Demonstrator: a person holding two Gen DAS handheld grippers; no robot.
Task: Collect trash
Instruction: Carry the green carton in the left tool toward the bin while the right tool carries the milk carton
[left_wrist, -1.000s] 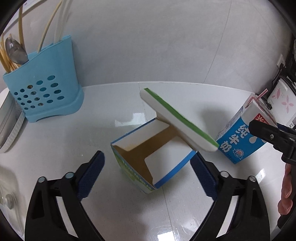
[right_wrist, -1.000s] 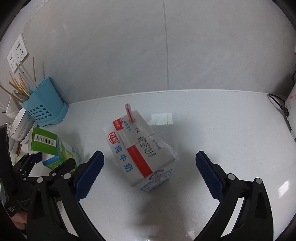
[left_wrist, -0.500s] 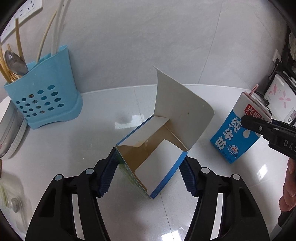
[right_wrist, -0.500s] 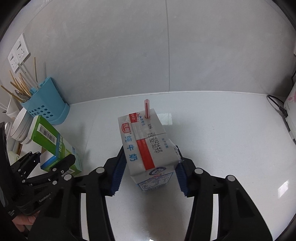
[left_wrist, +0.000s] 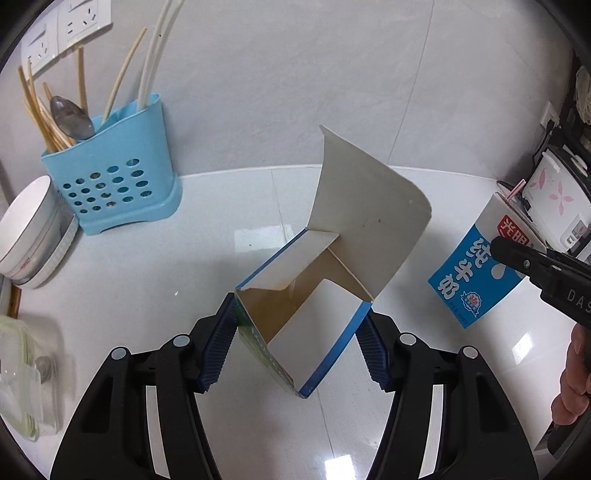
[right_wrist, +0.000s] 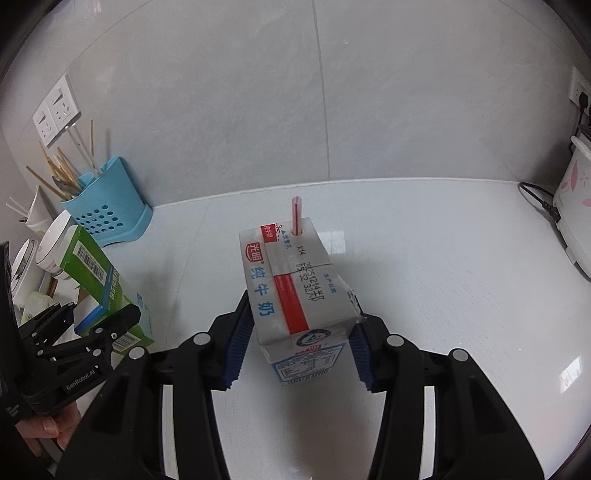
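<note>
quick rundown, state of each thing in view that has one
open box: top flap up, looks empty, gripped
milk carton: upright, straw in, gripped
left gripper: shut on box
right gripper: shut on carton
utensil holder: upright, holding utensils

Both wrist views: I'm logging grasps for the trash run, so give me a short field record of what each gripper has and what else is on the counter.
left gripper: shut on open cardboard box, flap up
right gripper: shut on milk carton
straw: upright in carton top
counter: white, glossy
back left: blue cutlery holder, white bowls
</note>
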